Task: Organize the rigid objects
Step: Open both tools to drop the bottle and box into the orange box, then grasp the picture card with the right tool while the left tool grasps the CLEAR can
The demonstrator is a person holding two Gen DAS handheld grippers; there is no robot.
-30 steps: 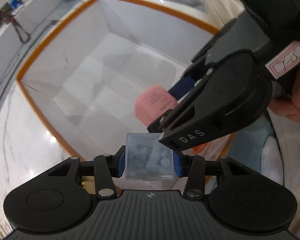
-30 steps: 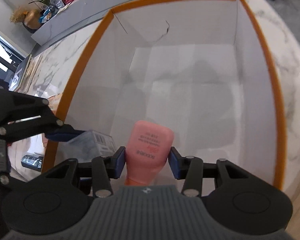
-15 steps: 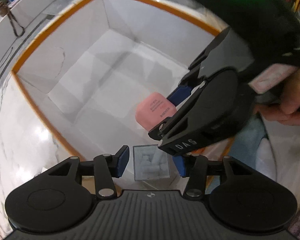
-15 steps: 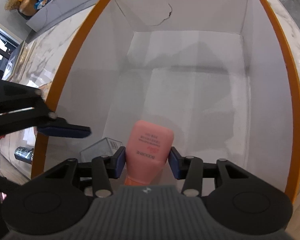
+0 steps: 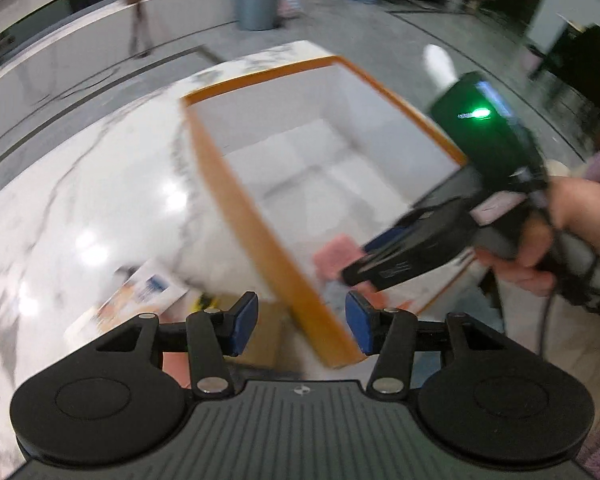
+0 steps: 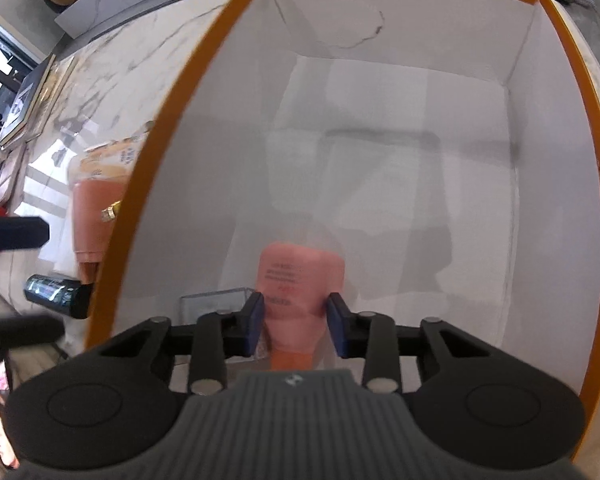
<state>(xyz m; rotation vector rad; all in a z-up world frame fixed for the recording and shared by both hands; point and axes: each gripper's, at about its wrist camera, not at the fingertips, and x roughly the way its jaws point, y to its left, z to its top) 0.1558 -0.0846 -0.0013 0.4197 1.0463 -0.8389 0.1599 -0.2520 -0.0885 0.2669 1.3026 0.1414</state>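
A white marble counter (image 5: 84, 208) fills the near part of the room, with a grey bin and shelving blurred behind it, and on the counter sits a deep white box with an orange rim (image 6: 172, 128).

The right gripper (image 6: 295, 320) hangs inside that box, its blue pads pressed against both sides of a pink tube (image 6: 300, 280). The tube runs straight out along the fingers, its flat crimped end pointing ahead toward the far wall and its orange cap end tucked back under the gripper body. So its long axis lies in line with the tongs, not across them. Just to the left of those fingers, low against the near wall, a small clear plastic case (image 6: 216, 304) rests on the box floor, very close to the tube; I cannot tell whether they touch.

The left gripper (image 5: 302, 322) is outside the box, over its near corner, pads spread wide and holding nothing. Ahead of it and to its left, a flat printed packet (image 5: 140, 292) lies on the marble.

To my eye the right hand is the one that matters next: the tube has open floor ahead and to the right, so setting it down there would keep it off the case. The left hand is the nearer one for whatever waits on the counter.
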